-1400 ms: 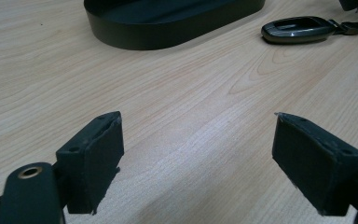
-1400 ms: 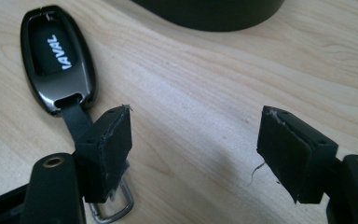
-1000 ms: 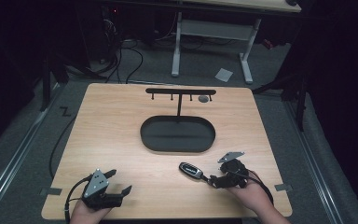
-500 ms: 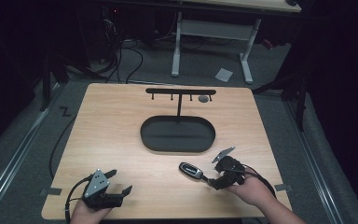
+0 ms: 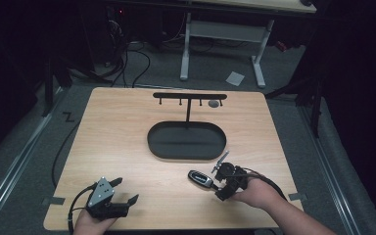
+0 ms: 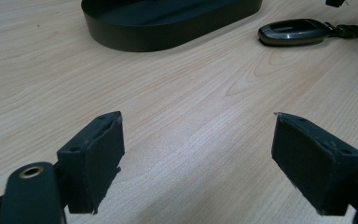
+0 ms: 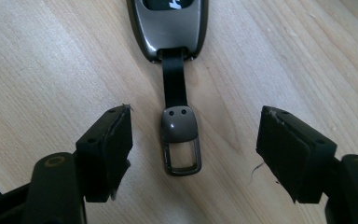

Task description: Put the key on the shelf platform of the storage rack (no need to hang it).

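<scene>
Approaching target: the right hand-held gripper [image 7: 193, 135] points at a key fob [image 5: 201, 178] lying flat on the tabletop [image 5: 127, 147], directly ahead of its jaws.
Target parts: fob body [image 7: 172, 23] farthest from the gripper; black strap [image 7: 174, 84] running back toward it; metal buckle loop [image 7: 181, 144] at the near end.
Long axis: runs straight away from the right hand-held gripper, in line with its reach and square to its closing direction.
Loop position: centred between the two pads [image 7: 107, 149], touching neither.
Right jaw state: spread wide, nothing held.
Pad height: appears close to the wood on both sides of the loop; actual contact with the surface cannot be confirmed.
Left hand-held gripper [image 6: 196, 158]: jaws spread, empty, low over bare wood; the fob lies well ahead and off to its right.
Nearer hand: the right, by a clear margin.
Beyond the fob: black oval tray [image 5: 186, 141] with a hook stand [image 5: 188, 98] behind it.
Next move, judged: closing the pads across the loop or strap.
</scene>
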`<state>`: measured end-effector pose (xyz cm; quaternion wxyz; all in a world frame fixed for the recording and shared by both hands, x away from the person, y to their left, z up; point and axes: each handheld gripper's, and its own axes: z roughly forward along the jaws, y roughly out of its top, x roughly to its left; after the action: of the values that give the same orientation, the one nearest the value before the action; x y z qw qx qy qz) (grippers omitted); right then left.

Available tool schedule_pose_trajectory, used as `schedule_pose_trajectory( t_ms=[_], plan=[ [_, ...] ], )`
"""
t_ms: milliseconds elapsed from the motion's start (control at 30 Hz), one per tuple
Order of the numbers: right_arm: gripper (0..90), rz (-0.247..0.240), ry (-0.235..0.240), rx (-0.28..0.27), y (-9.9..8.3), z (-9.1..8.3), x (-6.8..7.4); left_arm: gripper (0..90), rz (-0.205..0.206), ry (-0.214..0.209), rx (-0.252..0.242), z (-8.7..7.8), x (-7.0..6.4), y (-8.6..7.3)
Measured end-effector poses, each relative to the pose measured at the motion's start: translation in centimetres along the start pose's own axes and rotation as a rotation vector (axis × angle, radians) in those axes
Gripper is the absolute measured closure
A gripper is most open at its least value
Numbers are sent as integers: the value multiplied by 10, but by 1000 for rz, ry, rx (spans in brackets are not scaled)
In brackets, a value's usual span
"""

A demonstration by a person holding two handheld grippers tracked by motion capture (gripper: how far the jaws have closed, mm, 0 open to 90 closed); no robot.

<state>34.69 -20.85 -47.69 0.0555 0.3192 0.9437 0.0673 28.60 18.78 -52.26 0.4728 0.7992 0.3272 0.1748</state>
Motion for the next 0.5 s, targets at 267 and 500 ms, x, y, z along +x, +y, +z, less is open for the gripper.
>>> schedule_pose_trajectory(
  t_ms=[267, 500],
  plan=[
    [202, -5, 2, 21, 12, 1, 1, 176, -2, 1, -6, 0, 0, 0],
    [211, -46, -17, 28, 25, 1, 7, 177, 1, -1, -4, -1, -1, 0]
  ],
)
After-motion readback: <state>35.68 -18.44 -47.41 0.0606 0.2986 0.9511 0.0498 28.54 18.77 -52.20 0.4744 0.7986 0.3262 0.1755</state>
